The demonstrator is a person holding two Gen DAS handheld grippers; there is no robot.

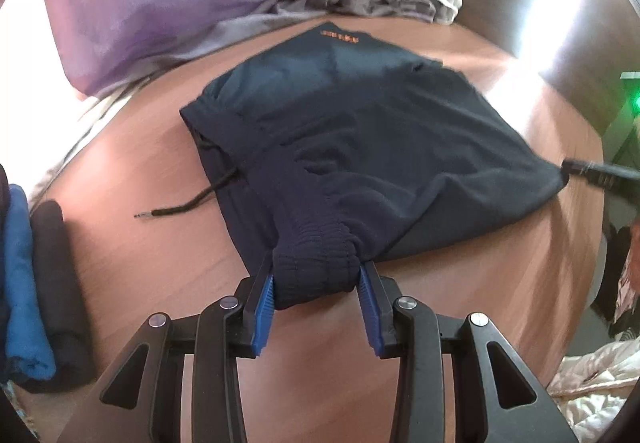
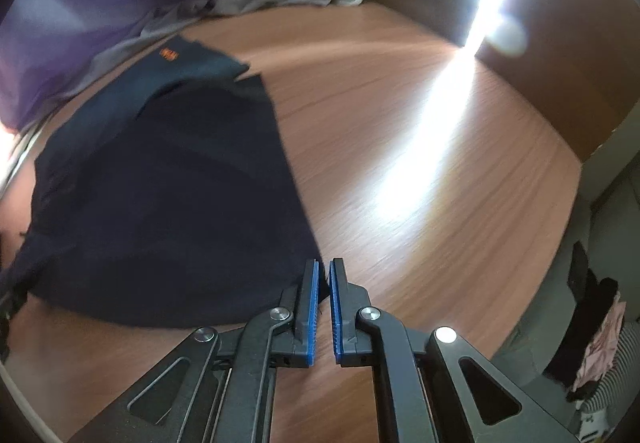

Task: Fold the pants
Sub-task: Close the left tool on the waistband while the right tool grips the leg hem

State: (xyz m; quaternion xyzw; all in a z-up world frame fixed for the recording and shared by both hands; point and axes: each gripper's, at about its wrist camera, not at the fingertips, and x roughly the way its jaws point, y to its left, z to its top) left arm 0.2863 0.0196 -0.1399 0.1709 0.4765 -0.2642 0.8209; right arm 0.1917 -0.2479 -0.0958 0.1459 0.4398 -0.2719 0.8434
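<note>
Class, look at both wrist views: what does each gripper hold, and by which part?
The left gripper clamps the navy pants by a bunched elastic cuff. The right gripper is shut at the pants' near corner; whether it pinches cloth cannot be told.

My pants (image 1: 360, 147) are dark blue and soft. They lie folded into a flat bundle in the middle of the brown table (image 1: 160, 283). A small orange logo (image 1: 338, 35) sits on the far edge. A stretchy ribbed cuff (image 1: 316, 263) is bunched up at the near edge and lifts a little off the wood. A dark drawstring (image 1: 188, 203) pokes out on the left side and lies on the table, with a shiny tip at its end.
</note>
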